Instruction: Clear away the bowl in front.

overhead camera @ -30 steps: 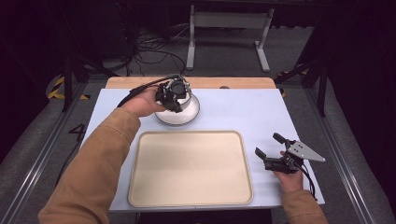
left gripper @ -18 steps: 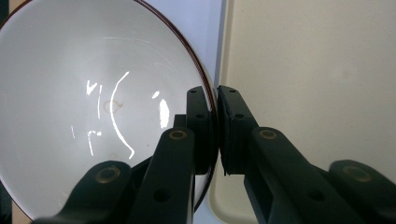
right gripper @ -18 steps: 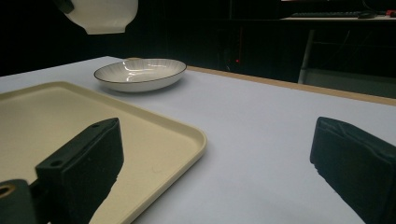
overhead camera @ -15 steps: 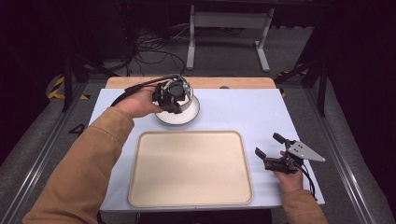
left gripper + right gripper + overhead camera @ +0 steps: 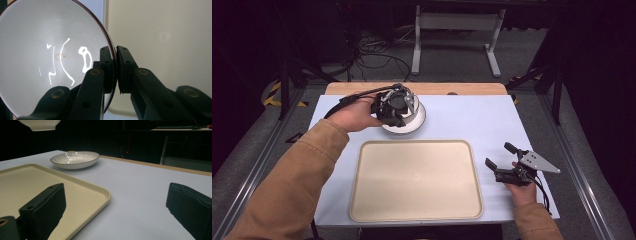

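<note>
A person sits at a table covered in a pale blue-white sheet, holding a two-jaw gripper in each hand. In the high view the left gripper is over a white bowl at the far side of the table, just beyond a cream tray. The left gripper view shows what that view cannot: the two black jaws are pinched on the bowl's rim, one inside and one outside, and the bowl is glossy white inside with a thin dark edge and bright squiggles of reflected light. The right gripper view shows a bowl lifted clear at its top edge, and below it a second shallow white dish, ribbed with a dark rim, resting on the sheet. The right gripper rests near the table's right edge, just beside the tray, its jaws spread wide and empty. The tray is smooth matte plastic, rectangular with rounded corners and a raised lip. A wooden strip edges the table's far side. The room beyond is dark, with cables on grey floor and a metal stand.
</note>
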The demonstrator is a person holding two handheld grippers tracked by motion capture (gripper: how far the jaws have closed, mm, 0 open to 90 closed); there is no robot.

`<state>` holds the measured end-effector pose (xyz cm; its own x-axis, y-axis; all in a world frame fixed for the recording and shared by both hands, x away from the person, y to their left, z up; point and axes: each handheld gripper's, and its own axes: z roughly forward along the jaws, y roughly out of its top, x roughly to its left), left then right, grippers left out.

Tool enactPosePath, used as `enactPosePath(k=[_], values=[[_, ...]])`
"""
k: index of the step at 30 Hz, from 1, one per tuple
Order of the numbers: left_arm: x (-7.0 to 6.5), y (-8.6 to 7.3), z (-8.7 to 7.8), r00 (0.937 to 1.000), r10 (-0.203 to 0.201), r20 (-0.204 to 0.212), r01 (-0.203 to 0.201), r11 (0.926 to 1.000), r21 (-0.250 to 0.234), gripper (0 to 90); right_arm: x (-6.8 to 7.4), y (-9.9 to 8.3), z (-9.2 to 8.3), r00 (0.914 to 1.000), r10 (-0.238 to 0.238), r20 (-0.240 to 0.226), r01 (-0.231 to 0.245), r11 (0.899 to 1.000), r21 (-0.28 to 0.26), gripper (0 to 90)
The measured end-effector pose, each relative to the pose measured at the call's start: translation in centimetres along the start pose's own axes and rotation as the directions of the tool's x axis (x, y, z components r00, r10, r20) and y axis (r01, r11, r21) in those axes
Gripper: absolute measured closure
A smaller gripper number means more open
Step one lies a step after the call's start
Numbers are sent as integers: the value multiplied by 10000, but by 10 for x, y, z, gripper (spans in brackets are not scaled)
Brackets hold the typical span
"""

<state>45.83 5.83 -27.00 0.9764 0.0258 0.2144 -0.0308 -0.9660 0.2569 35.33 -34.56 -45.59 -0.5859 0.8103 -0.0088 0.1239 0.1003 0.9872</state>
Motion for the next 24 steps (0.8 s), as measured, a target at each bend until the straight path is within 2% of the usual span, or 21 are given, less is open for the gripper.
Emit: enactPosePath(k=[11,24], values=[[-27,2,-15,9988,484,-32,-484,9988,-95,845,0,0,0,10000,-8,-32,8,10000,42,35],[-57,12,-27,9932,1161,67,-1159,9929,-258,845,0,0,0,10000,-15,-61,15,10000,68,36]])
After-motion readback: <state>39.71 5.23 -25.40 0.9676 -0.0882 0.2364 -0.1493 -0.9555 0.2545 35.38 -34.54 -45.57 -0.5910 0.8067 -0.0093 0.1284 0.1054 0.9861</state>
